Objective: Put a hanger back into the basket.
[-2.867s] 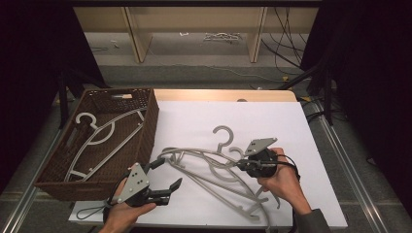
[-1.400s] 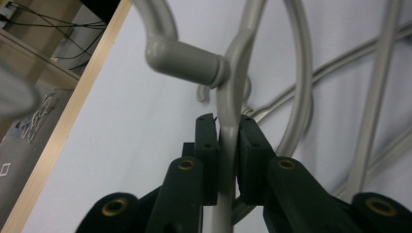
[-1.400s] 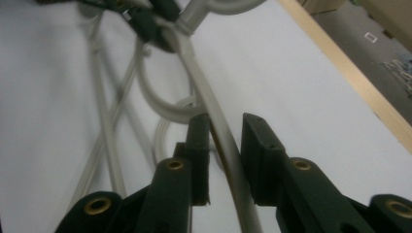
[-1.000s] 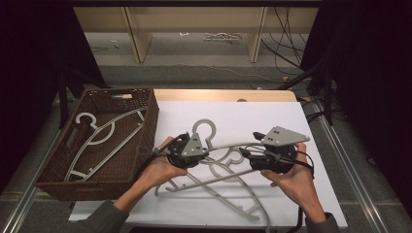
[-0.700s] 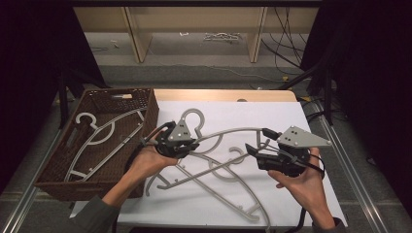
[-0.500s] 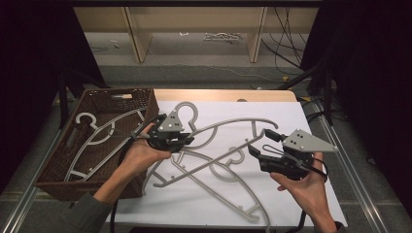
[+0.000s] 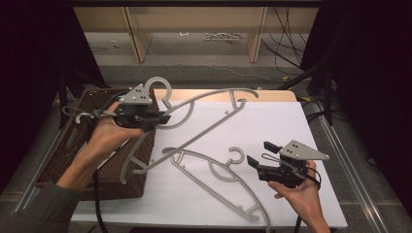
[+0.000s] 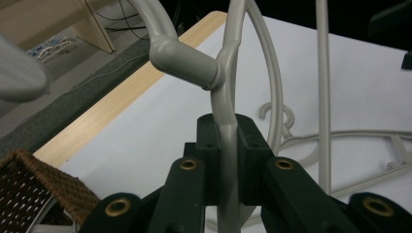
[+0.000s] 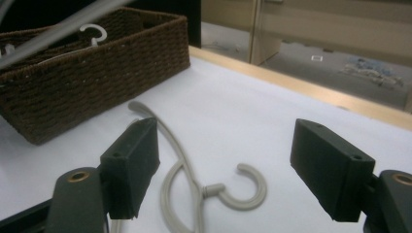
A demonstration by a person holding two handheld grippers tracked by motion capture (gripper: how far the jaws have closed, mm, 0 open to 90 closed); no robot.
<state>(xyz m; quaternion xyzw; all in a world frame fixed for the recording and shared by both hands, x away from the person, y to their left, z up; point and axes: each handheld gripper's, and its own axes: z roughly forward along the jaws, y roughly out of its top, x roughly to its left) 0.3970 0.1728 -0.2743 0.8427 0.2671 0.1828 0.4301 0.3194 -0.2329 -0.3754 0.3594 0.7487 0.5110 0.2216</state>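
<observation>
1. Work in hand, as we judged it: moving grey plastic clothes hangers from the white-topped table (image 7: pixel 291 126) into the dark brown woven wicker basket (image 7: pixel 77 179) at the table's left edge.

2. Hanger in transit: one grey plastic hanger (image 7: pixel 204 114), lifted off the table, hook uppermost. We recorded its neck clamped between the narrow-set jaws of the left gripper (image 7: pixel 163 118), which was raised over the basket's near-right rim; the left gripper view showed the grey stem (image 8: pixel 228 145) pinched between both black pads. One shoulder end reached toward the table's far edge, the other hung down beside the basket's right wall.

3. Hanger outstanding: a second grey plastic hanger (image 7: pixel 218 179) lay flat toward the table's near edge, hook (image 9: pixel 243 189) pointing toward the right side. We found it untouched.

4. Right gripper (image 7: pixel 259 155): held low near the table's near-right corner, jaws wide apart and holding nothing, pointed at the flat hanger's hook, just beside it but apart.

5. Basket contents: at least one pale hanger (image 9: pixel 92 31) already lay inside.

6. Progress, in our estimate: past the midpoint. One hanger stored, one carried and not yet lowered in, one left to grasp and move.
</observation>
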